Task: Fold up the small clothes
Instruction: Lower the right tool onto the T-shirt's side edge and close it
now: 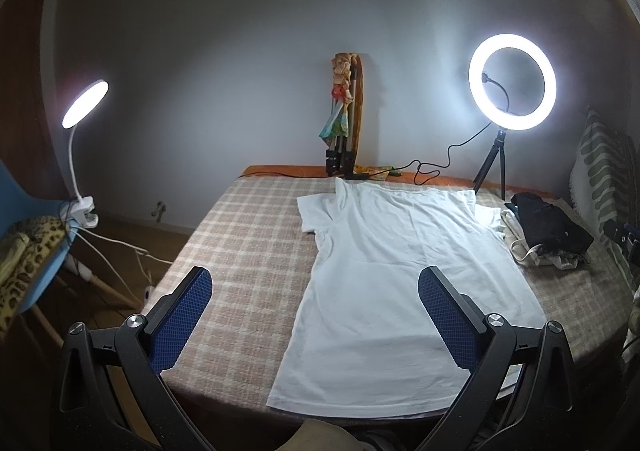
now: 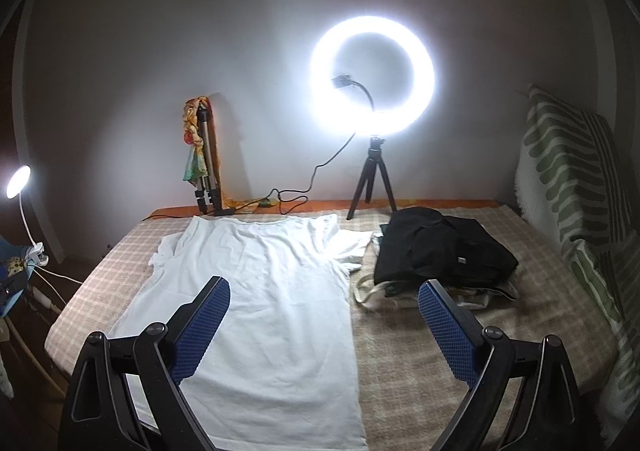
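Note:
A white T-shirt point(image 1: 392, 283) lies flat on the checked bed cover point(image 1: 248, 235), collar toward the far wall, hem at the near edge. It also shows in the right wrist view point(image 2: 272, 311). My left gripper point(image 1: 316, 283) is open and empty, held above the shirt's lower left part near the bed's front edge. My right gripper point(image 2: 324, 295) is open and empty, held above the shirt's right side edge. Neither gripper touches the cloth.
A pile of black and cream clothes point(image 2: 440, 251) lies right of the shirt. A ring light on a tripod point(image 2: 372, 79) and a folded tripod point(image 2: 204, 167) stand at the far edge. A clip lamp point(image 1: 86, 103) and blue chair point(image 1: 24, 219) are left. A striped cushion point(image 2: 576, 179) is right.

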Demonstrator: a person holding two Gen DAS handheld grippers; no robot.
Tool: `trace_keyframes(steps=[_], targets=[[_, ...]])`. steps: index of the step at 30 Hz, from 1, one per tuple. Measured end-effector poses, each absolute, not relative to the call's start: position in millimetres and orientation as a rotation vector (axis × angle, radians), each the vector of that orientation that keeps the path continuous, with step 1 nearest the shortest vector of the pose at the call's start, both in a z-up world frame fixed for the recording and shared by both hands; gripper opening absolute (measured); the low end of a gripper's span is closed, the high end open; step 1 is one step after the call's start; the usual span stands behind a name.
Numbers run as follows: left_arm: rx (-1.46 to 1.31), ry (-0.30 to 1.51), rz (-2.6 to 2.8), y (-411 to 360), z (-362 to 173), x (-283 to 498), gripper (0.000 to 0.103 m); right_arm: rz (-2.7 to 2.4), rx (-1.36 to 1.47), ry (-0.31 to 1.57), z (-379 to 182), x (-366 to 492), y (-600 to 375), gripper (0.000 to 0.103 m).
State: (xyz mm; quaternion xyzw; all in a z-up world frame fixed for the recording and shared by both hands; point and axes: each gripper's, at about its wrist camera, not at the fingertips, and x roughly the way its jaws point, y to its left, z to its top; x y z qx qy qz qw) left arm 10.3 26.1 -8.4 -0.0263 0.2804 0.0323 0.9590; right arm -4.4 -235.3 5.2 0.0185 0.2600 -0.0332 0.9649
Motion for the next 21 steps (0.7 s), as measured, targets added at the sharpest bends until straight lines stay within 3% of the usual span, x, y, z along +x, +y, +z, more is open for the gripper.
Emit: trace_keyframes(steps=[13,21], targets=[[-0.142,0.646,0.053,75,-42,19,0.102,0.099,-0.034,0.490,14,77,-177,0.097],[-0.256,0.799,-0.009,91,-100,25,0.085,0.316,-0.007,0.597,-4,178,-122,0.088]])
